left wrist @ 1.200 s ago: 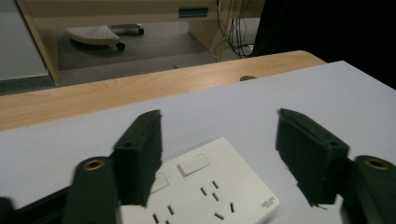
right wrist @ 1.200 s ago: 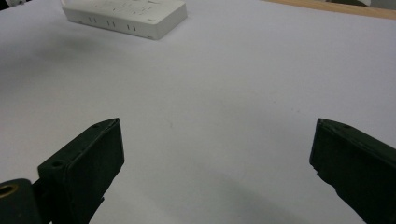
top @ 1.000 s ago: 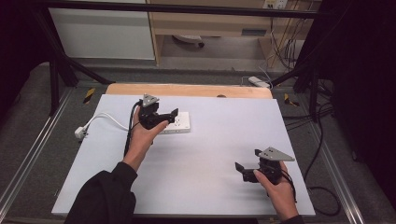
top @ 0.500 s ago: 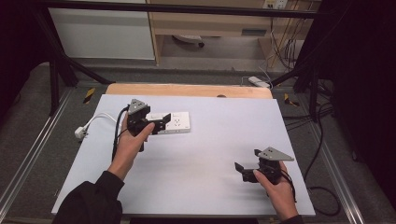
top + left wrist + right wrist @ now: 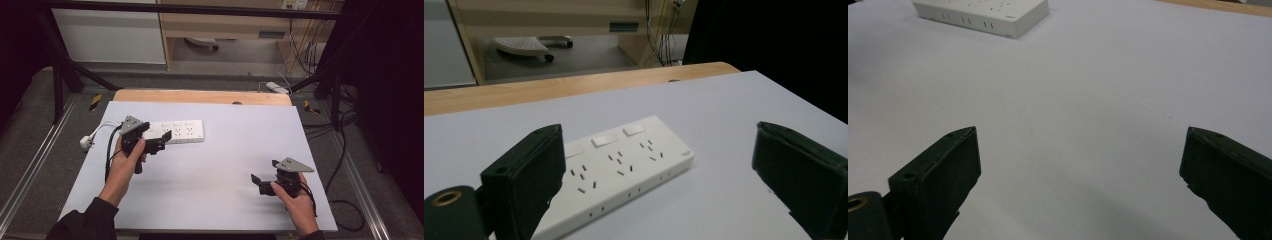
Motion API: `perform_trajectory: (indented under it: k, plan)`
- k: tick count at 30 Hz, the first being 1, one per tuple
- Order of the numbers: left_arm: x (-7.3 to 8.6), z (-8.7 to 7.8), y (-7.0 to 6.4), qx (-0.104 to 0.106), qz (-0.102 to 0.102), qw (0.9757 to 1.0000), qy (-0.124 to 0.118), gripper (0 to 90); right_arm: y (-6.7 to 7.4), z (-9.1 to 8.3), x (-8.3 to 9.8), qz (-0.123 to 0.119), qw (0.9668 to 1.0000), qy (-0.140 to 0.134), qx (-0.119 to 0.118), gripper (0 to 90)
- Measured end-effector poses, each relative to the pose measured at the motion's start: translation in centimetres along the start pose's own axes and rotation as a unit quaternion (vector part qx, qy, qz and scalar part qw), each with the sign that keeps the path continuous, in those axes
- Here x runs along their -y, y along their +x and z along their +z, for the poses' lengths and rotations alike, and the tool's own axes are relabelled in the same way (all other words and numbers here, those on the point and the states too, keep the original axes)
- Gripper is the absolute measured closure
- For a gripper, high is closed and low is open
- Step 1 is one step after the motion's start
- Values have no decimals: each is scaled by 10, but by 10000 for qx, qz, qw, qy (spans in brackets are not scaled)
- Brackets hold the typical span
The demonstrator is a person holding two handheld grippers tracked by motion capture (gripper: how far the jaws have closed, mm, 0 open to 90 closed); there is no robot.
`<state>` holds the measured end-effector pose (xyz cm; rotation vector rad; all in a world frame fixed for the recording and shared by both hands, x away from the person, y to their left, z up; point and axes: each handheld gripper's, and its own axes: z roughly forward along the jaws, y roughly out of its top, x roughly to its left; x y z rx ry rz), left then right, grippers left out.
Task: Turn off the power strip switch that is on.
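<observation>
**Left gripper poised at the power strip, right gripper idle over bare table**

At the far left of the high view, a white plug (image 5: 86, 143) on its white cord lies at the table's left edge, the cord running right toward the power strip (image 5: 182, 131). The white power strip lies flat on the pale table (image 5: 220, 165) in the upper left part of the frame, its long side running left to right, just short of the wooden strip (image 5: 200, 96) along the far edge.

The left gripper (image 5: 159, 141) sits at the left end of the power strip, held by the person's left hand (image 5: 126, 160), with a black cable looping down beside the wrist. In the left gripper view its jaws stand wide apart and hold nothing; the power strip (image 5: 624, 170) lies between and beyond them, its near end running close by the lower left jaw, three rocker switches and rows of sockets facing up. Whether that jaw touches the strip cannot be told.

Toward the lower right of the high view, the right gripper (image 5: 261, 184) is held low over bare table, well apart from the strip. In the right gripper view its jaws are also spread wide and empty, with the power strip (image 5: 983, 14) far off at the upper left of the frame.
</observation>
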<state>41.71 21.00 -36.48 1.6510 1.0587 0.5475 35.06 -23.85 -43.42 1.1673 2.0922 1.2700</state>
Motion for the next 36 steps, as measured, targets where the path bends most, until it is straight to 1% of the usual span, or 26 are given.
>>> perform_trajectory:
  k: [5, 9, 11, 13, 14, 16, 19, 22, 23, 28, 29, 31, 33, 35, 36]
  plan:
    - [9, -17, -1, -3, 49, 10000, -69, 70, 0, 0, 0, -5, 10000, 0, 4, 34]
    - [17, -33, -1, 3, 23, 9999, -130, 70, 0, 0, 0, 1, 10000, 13, -2, 34]
    - [22, -40, -2, 19, 31, 9999, -148, 70, 0, 1, 0, -4, 10000, 13, 6, 34]
    - [28, -47, -3, 27, 83, 9999, -133, 70, 0, 1, 0, -2, 10000, 21, 9, 34]
    - [32, -51, -4, 41, 55, 9999, -131, 71, 0, 1, 0, 2, 10000, 18, 17, 34]
    - [39, -56, -5, 51, 36, 9999, -139, 71, 0, 1, 0, 5, 10000, 14, 34, 34]
    - [50, -63, -8, 53, 115, 9999, -89, 72, -1, 2, 0, -3, 10000, 26, 43, 34]
    - [59, -67, -11, 81, 155, 9998, -46, 71, -1, 2, 0, -9, 10000, 28, 69, 34]
    - [63, -68, -12, 87, 176, 9998, 4, 71, -1, 2, 0, -6, 10000, 29, 75, 33]
    - [76, -72, -14, 122, 154, 9998, 94, 71, -2, 2, 1, 10, 9999, 27, 107, 32]
    - [77, -74, -13, 95, 176, 9997, 127, 69, -3, 2, 1, -11, 9999, 32, 125, 32]
    - [81, -78, -10, 30, 174, 9998, 120, 69, -4, 2, 1, -46, 9998, 45, 170, 32]
    - [86, -81, -5, -46, 107, 9999, 118, 68, -6, 3, 3, -35, 9995, 93, 299, 35]
    - [92, -82, -1, -96, 147, 9996, 227, 70, -9, 4, 5, -1, 9991, 160, 404, 38]
    - [93, -83, 1, -114, 99, 9995, 264, 71, -11, 5, 6, 4, 9984, 247, 510, 36]
